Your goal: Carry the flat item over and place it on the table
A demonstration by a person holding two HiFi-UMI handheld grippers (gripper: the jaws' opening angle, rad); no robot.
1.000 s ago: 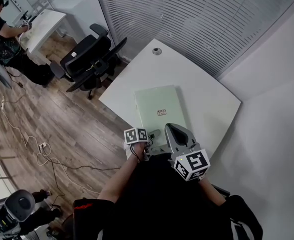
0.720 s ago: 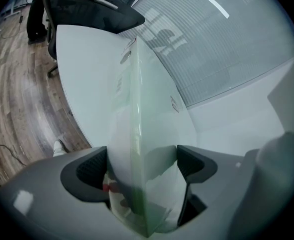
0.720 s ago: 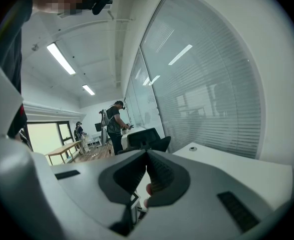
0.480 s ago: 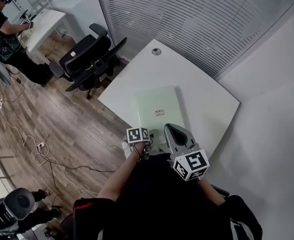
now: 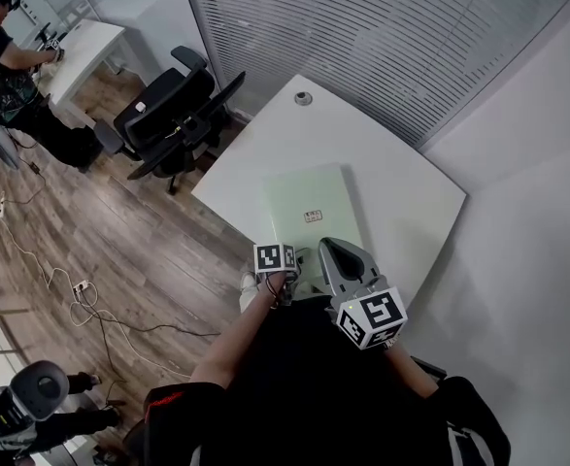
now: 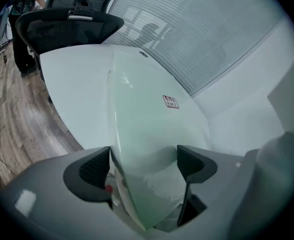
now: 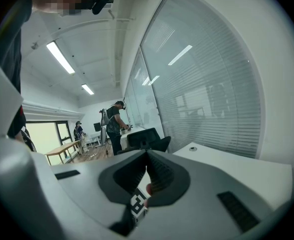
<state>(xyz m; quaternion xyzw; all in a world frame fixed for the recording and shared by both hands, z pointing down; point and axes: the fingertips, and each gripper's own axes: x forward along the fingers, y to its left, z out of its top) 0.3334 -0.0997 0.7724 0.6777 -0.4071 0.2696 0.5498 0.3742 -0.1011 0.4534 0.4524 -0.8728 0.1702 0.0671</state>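
Note:
The flat item (image 5: pixel 314 212) is a pale green slab with a small label, lying on the white table (image 5: pixel 391 163) near its front edge. My left gripper (image 5: pixel 299 260) is at the item's near edge. In the left gripper view the flat item (image 6: pixel 152 114) runs in between the jaws of the left gripper (image 6: pixel 144 164). They stand wide apart on either side of it, one pad against its rim. My right gripper (image 5: pixel 335 252) hovers just right of the left one, over the table's edge. In its own view the right gripper (image 7: pixel 148 166) is shut and empty.
Two black office chairs (image 5: pixel 173 115) stand at the table's left side. Cables (image 5: pixel 90 299) trail over the wood floor. A person (image 5: pixel 3 56) works at another table far left. Blinds and a wall close off the table's far and right sides. A cable grommet (image 5: pixel 304 98) sits at the far corner.
My left gripper has shifted slightly right and forward along the item's near edge. The item and the right gripper have hardly moved.

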